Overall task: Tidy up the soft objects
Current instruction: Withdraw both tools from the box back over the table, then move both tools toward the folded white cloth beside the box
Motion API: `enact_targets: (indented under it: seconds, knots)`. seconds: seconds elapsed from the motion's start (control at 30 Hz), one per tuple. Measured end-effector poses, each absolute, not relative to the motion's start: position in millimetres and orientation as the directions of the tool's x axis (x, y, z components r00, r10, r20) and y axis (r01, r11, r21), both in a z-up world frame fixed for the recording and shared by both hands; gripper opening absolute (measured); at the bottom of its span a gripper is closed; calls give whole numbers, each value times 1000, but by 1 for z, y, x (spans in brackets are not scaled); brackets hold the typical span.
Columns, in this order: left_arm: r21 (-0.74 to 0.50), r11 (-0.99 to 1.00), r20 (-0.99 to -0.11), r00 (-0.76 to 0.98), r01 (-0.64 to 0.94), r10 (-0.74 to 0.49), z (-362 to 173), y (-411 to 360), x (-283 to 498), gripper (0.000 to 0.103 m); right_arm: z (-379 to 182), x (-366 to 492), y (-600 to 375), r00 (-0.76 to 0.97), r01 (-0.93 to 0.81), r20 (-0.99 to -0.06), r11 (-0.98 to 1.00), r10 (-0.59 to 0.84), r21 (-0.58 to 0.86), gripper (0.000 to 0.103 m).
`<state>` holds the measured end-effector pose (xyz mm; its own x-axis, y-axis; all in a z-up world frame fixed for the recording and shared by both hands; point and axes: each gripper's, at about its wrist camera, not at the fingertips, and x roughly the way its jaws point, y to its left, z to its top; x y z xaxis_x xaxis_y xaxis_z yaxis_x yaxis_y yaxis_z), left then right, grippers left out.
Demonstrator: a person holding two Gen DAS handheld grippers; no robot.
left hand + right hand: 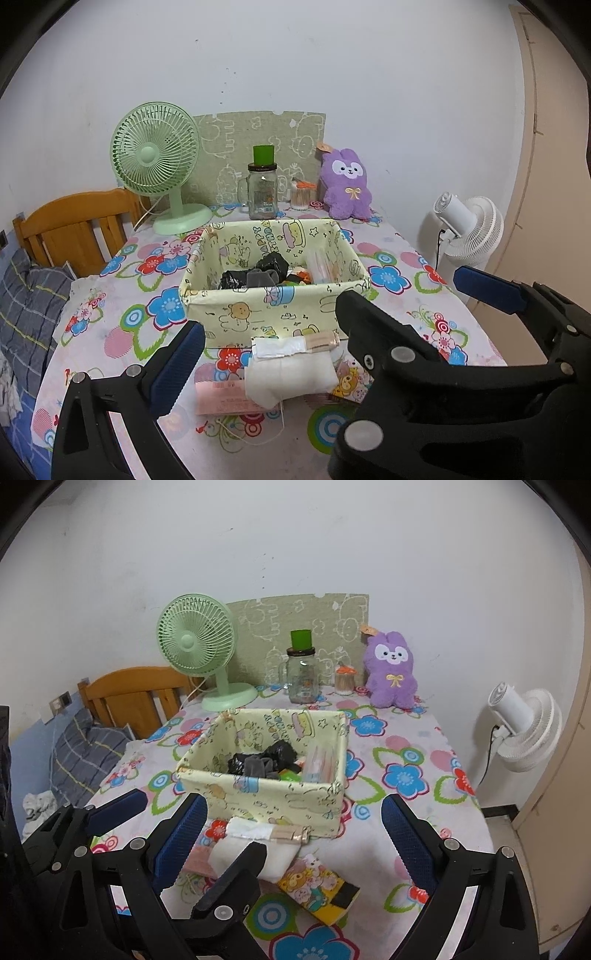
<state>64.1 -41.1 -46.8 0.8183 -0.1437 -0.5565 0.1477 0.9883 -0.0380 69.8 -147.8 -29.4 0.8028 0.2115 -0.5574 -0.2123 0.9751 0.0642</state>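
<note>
While both grippers hover with fingers spread and nothing held, a white cloth bundle (291, 376) lies just in front of the fabric basket (273, 306), which already holds dark soft items. The left gripper (269, 354) and right gripper (295, 834) appear poised for a pickup; the next move likely calls for closing on the bundle and lifting it over the basket's near wall.

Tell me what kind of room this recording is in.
Most likely a bedroom at home: a wooden bed headboard with plaid bedding sits beside a table with a floral cloth, which holds a purple plush toy and a green desk fan.
</note>
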Motion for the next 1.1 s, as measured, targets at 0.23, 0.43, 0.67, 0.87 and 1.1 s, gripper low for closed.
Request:
enact_targets:
  seconds: [0.23, 0.43, 0.67, 0.87, 1.1]
  knots:
    - [-42, 992, -575, 809, 123, -125, -62, -38, 62, 103, -44, 65, -147, 794, -218, -568, 973, 218, 70, 97]
    - [-67, 994, -614, 781, 91, -113, -80, -32, 67, 103, -59, 65, -149, 783, -218, -577, 971, 231, 94, 97]
    - [-42, 995, -637, 765, 89, -96, -96, -33, 71, 103, -78, 69, -150, 759, -220, -605, 969, 242, 112, 97]
    - [-45, 996, -664, 743, 83, -92, -111, -34, 76, 103, -96, 76, -151, 737, -216, -631, 969, 245, 124, 97]
    - [-58, 996, -693, 716, 69, -90, -127, -29, 83, 102, -113, 83, -152, 709, -200, -663, 970, 240, 137, 97]
